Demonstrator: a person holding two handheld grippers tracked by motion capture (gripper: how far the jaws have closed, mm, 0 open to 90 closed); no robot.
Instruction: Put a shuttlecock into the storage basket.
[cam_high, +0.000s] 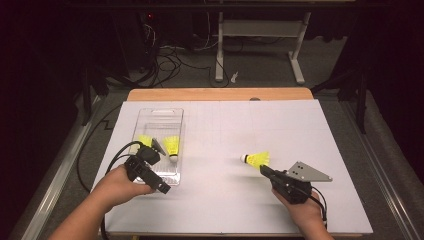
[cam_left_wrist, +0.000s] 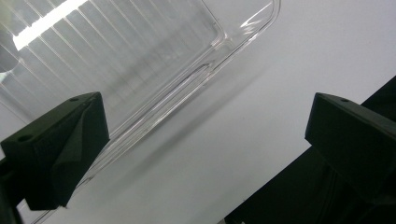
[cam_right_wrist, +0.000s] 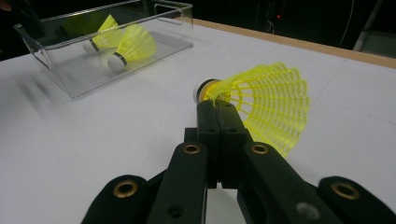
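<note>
claws (cam_right_wrist: 219, 112): black, brass-ringed screws | cables black | plate grey, perhaps aluminium

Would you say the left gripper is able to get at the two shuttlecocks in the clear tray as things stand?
Probably yes: the left gripper is open beside the clear tray, whose top is uncovered, and the two shuttlecocks lie exposed inside.

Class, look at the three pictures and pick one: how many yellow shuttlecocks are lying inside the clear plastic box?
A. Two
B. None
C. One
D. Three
A. Two yellow shuttlecocks lie side by side in the clear plastic box; a third shuttlecock is outside it, with the right hand-held gripper closed at its skirt over the white table.
</note>
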